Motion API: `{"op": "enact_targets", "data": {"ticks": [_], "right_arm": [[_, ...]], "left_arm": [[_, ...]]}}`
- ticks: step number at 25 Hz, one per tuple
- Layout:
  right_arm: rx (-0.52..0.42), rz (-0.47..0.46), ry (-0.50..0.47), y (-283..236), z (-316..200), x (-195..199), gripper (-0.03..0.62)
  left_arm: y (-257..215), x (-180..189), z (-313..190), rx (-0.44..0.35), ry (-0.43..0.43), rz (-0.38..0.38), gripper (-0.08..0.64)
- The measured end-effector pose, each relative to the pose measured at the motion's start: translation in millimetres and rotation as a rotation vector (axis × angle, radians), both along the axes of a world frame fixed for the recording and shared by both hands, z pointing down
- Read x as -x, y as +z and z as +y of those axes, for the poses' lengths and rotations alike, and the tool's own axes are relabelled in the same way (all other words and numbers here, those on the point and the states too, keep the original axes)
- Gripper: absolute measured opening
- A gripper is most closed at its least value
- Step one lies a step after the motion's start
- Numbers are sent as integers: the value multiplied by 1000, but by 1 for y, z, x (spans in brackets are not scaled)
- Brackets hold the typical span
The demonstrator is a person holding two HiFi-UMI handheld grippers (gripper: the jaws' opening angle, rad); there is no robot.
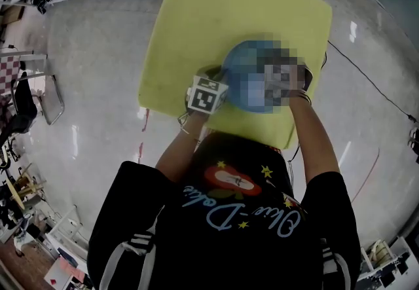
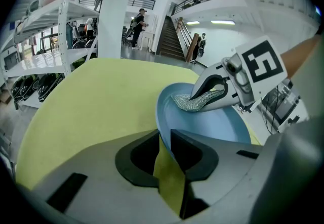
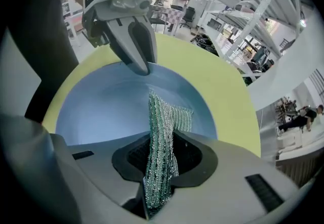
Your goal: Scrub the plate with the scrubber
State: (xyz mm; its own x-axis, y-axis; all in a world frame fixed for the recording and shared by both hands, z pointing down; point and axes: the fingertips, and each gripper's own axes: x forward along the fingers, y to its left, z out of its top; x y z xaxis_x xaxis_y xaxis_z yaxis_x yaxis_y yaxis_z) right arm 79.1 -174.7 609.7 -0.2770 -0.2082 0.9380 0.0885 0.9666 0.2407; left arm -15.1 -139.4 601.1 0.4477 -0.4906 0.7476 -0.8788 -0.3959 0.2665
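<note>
Left tongs: The left tongs (image 2: 164,139) were closed on the rim of a round blue plate (image 2: 212,127), its thin edge caught between the two dark pads.
Right tongs: The right tongs (image 3: 161,147) were clamped on a silver-green mesh scrubber (image 3: 162,127), a folded strip pinched upright between the jaws.
Plate: The plate sat on a yellow square tabletop (image 1: 216,14), directly under the right tongs and held at its edge by the left tongs.
Scrubber: Its free end reached beyond the right tongs' tips and lay against the plate's inner face, well inside the rim and apart from the left tongs' pads.
Facing: The two tongs met across the plate, the left tongs' tips on the rim opposite the right tongs.
Head view: The left tongs' marker cube (image 1: 208,95) showed at the plate's near edge, just above the person's forearm (image 1: 186,141).
Behind the tongs: White metal shelving (image 2: 66,41) and a staircase (image 2: 172,41) stood past the tabletop.
</note>
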Motion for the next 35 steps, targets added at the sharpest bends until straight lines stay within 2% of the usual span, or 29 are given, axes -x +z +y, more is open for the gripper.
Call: {"op": "enact_targets", "data": {"ticks": [4,15,26,35], "right_arm": [[57,3,106,0,8,-15,69],[133,-7,246,2,48,-42,71],[226,-9,307,5,94,-43,71],[306,-29,304,4,131,-27,71]], "left_arm": [[1,0,1,-3,5,-3,66],[2,-3,1,-10,14,4,67],[5,-4,3,-12,18,0,69],[4,-4,6,-17,6,-5,67]]}}
